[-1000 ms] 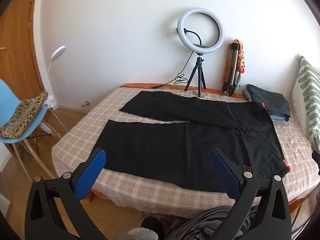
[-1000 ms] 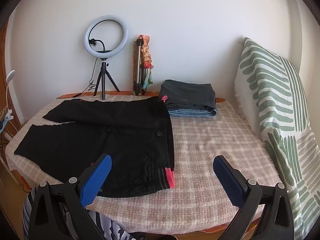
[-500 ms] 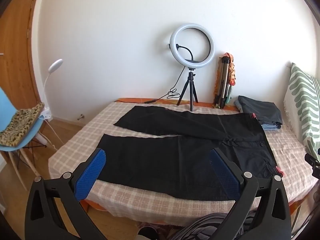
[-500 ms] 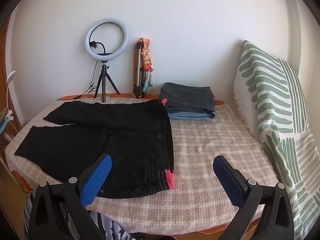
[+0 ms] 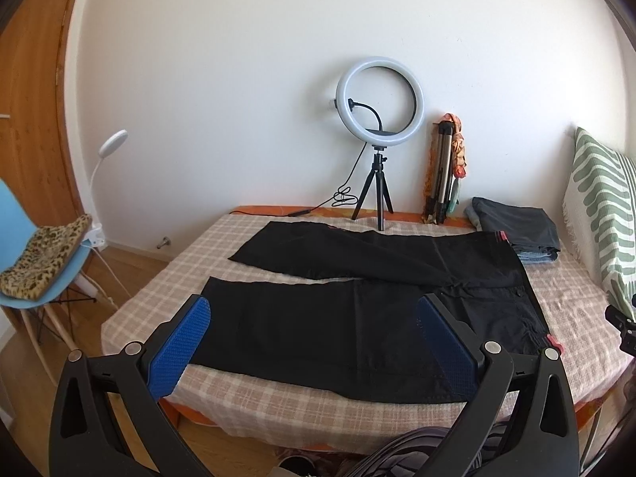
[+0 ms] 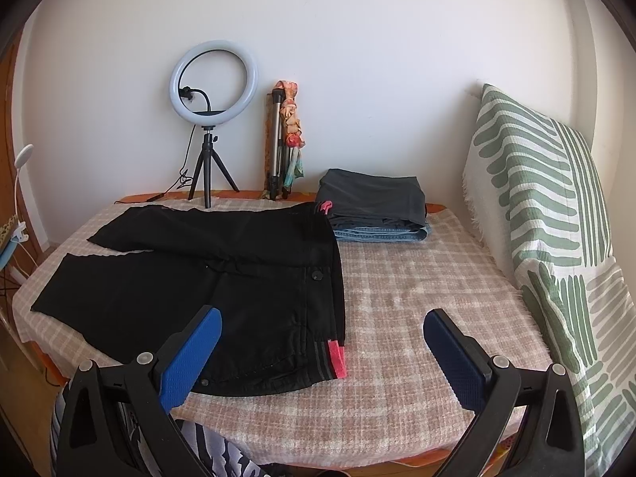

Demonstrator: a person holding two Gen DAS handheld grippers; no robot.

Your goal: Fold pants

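Black pants [image 5: 357, 298] lie spread flat on the checked bed cover [image 5: 278, 401], both legs pointing left, the waistband with red tabs at the right. They also show in the right wrist view [image 6: 206, 278], waistband [image 6: 332, 353] toward the middle. My left gripper [image 5: 314, 338] is open and empty, held above the bed's near edge over the near leg. My right gripper [image 6: 322, 353] is open and empty, above the near edge by the waistband corner. Neither touches the cloth.
A ring light on a tripod [image 5: 379, 151] and a folded tripod [image 5: 443, 171] stand at the wall. A stack of folded clothes [image 6: 377, 206] lies at the back right. A green-striped pillow [image 6: 548, 218] leans at the right. A blue chair [image 5: 35, 262] stands left of the bed.
Both grippers have tilted up and pulled back slightly, so the bed sits lower in view. The pants have not moved. Both stay open.
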